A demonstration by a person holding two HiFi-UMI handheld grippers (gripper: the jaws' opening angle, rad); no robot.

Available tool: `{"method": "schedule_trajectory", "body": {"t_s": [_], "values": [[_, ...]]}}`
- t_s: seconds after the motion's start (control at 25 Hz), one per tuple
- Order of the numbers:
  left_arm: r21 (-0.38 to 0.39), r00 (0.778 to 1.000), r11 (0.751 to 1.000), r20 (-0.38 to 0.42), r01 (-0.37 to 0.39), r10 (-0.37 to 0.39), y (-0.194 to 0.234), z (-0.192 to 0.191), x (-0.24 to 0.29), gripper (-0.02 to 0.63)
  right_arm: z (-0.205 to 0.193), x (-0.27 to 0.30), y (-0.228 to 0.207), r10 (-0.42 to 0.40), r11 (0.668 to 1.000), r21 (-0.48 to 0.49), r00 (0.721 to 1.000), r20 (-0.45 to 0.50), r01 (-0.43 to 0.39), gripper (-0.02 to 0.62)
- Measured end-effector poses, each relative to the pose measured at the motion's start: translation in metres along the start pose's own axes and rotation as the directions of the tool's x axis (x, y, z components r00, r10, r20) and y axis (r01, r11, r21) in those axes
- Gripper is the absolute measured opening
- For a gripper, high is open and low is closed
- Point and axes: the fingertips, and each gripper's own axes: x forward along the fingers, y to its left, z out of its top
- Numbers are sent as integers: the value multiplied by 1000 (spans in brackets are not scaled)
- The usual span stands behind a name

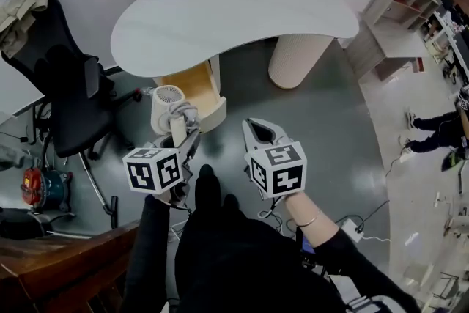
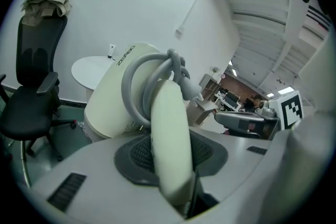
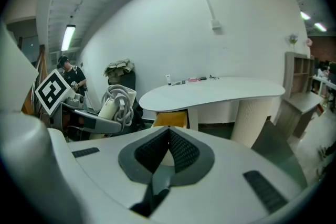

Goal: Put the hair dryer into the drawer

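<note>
Head view: left gripper [image 1: 186, 131] is carrying the hair dryer [image 1: 167, 103] just short of the open drawer [image 1: 198, 88] straight ahead, left gripper view shows its jaws clamped on the handle, and right gripper view has the right gripper [image 3: 169, 136] closed, empty, further off.

The cream hair dryer [image 1: 168, 105], its grey cord looped round the handle, is clamped by that handle in the left tongs [image 1: 182, 132], round grille facing up. It hangs at the front edge of the open wooden drawer [image 1: 199, 88], which is pulled out from under the white surface [image 1: 242, 11].
</note>
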Motion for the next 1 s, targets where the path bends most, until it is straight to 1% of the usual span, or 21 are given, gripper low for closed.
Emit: {"method": "schedule_trajectory", "body": {"t_s": [0.12,0.24,0.48,0.6,0.68,0.76,0.92,1.0], "values": [[22,999,1000,-50,5,-3,11,0,13,131,5,12,-1,-7,1000,-1,1000,-7,7,2],[22,995,1000,-99,21,-19,23,-1,26,130,11,24,-2,-13,1000,-7,1000,-10,13,2],[-14,979,999,-198,42,-44,46,-10,53,130,17,56,-5,-16,1000,-18,999,-46,15,2],[-32,966,998,-249,57,-63,54,-14,66,130,19,76,-5,-8,1000,-19,997,-72,6,2],[-42,955,997,-286,65,-75,58,-15,75,130,20,89,-5,0,1000,-20,996,-90,-2,2],[-53,940,996,-331,72,-86,62,-17,84,130,22,102,-5,7,1000,-20,994,-105,-9,2],[-47,898,996,-431,81,-93,75,-24,101,130,25,123,-10,3,1000,-3,992,-127,-4,2],[-59,876,994,-470,89,-106,82,-28,108,130,26,133,-11,1,1000,5,991,-137,0,2]]}}
